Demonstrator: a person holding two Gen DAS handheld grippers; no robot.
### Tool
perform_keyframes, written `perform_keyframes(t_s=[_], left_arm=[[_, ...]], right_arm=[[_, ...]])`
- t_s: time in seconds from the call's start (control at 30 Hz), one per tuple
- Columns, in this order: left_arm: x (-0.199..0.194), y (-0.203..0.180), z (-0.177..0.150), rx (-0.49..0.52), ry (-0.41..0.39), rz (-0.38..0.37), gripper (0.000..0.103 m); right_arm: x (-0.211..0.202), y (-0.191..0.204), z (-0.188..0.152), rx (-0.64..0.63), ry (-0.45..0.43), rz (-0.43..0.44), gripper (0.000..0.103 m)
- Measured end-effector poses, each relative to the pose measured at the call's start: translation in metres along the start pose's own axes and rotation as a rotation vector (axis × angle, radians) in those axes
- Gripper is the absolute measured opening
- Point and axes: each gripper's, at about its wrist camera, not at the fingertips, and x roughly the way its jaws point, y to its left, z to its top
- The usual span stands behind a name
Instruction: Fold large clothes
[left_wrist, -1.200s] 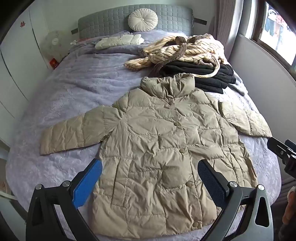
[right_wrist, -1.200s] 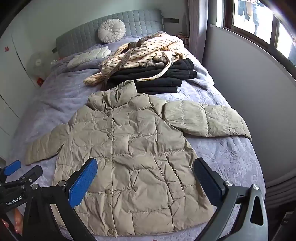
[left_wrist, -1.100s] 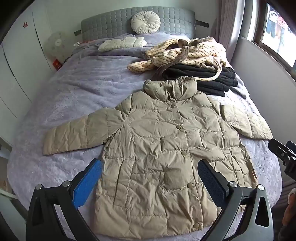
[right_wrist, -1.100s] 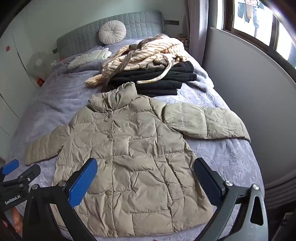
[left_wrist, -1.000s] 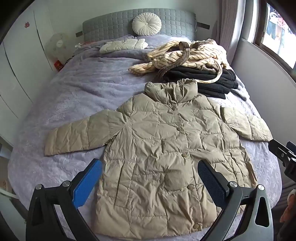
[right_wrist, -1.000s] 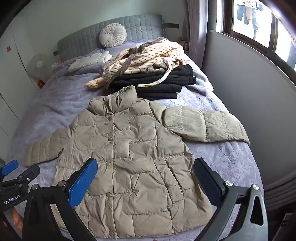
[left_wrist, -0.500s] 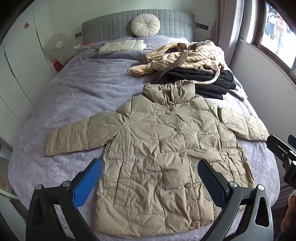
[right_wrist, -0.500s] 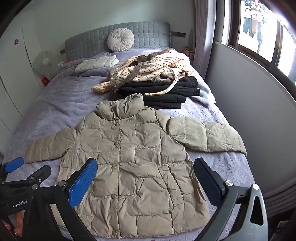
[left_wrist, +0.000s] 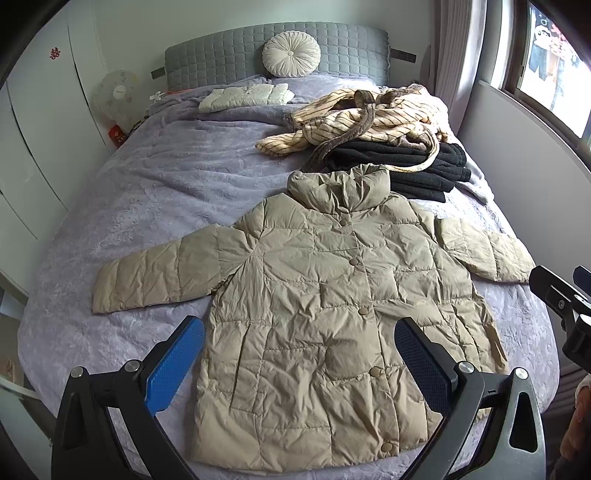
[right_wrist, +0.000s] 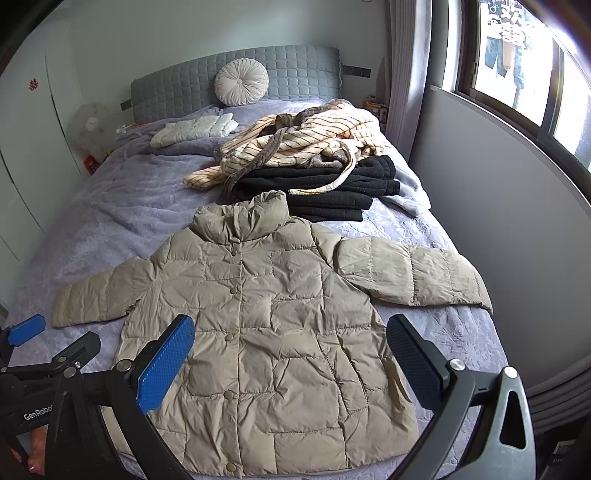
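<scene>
A beige quilted puffer jacket (left_wrist: 325, 295) lies flat, buttoned, front up on the lavender bed (left_wrist: 155, 192), both sleeves spread out sideways. It also shows in the right wrist view (right_wrist: 280, 325). My left gripper (left_wrist: 299, 354) is open and empty, held above the jacket's hem. My right gripper (right_wrist: 290, 350) is open and empty, also above the hem. The left gripper shows at the lower left of the right wrist view (right_wrist: 44, 354); the right gripper shows at the right edge of the left wrist view (left_wrist: 565, 295).
A striped cream robe (left_wrist: 369, 118) lies on a stack of black clothes (left_wrist: 413, 166) at the far right of the bed. A white folded garment (left_wrist: 243, 96) and round cushion (left_wrist: 291, 53) sit by the headboard. A grey wall (right_wrist: 498, 206) borders the right.
Both grippers have drawn back and risen a little, so more of the bed and headboard shows. The jacket has not moved. Both grippers stay open.
</scene>
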Motion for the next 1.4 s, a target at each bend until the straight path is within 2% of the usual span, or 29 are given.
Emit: perform_keyframes(t_s=[1.4], left_arm=[[-0.0042,0.0033,0.0009,-0.005,-0.011,0.001,0.103]], right_arm=[[-0.0005,0.0027,0.0,0.001,0.001,0.0,0.103]])
